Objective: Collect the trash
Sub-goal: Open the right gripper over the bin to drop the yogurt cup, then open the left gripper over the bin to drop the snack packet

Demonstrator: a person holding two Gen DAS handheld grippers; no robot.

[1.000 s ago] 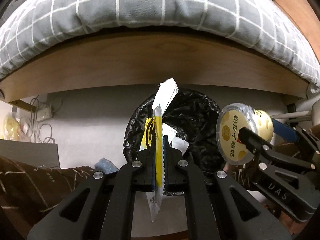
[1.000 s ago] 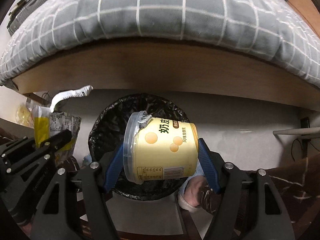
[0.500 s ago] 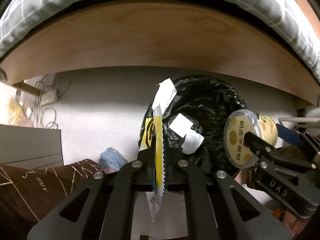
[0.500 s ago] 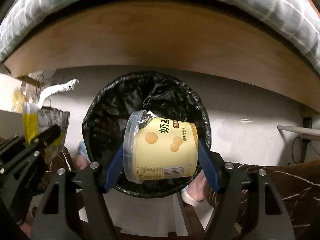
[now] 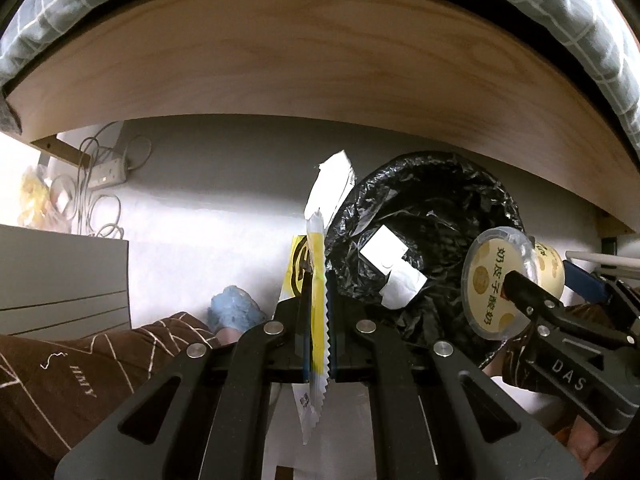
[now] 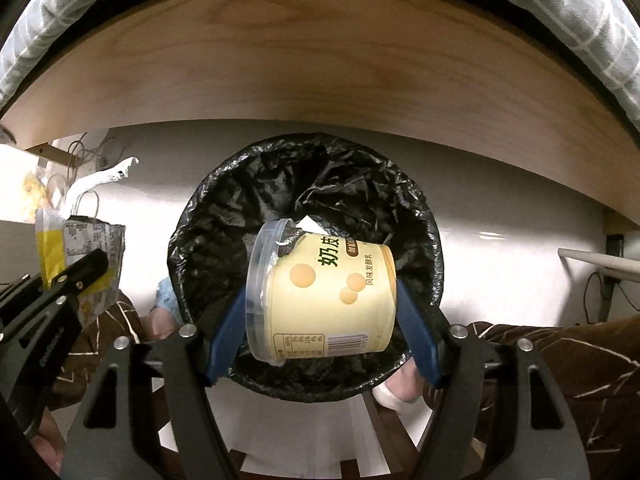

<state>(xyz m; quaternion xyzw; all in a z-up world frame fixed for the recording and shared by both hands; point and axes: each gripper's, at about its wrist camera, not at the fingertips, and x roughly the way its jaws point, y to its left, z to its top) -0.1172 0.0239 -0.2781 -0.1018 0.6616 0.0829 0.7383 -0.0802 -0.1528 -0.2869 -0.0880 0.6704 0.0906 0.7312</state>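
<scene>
Your right gripper (image 6: 320, 312) holds the yoghurt tub (image 6: 320, 296) on its side, its blue fingers (image 6: 224, 332) spread wide and bearing on the lid end and the base end; they have just eased apart a little, yet the tub sits between them and looks gripped, which suits a hold meant to end in a drop. The bin (image 6: 420, 216), lined with a black bag, lies straight beyond those fingers, so the tub hangs over its mouth and should fall inside when released. Your left gripper (image 5: 318, 320) is clenched flat on the thin yellow wrapper (image 5: 318, 280), pinched edge-on because a limp packet needs a tight nip. Beyond the left fingers the bin sits off to the right, so that wrapper is over the floor (image 5: 220, 200) beside the rim, not yet over the opening. White scraps (image 5: 390, 264) already lie in the bag.
</scene>
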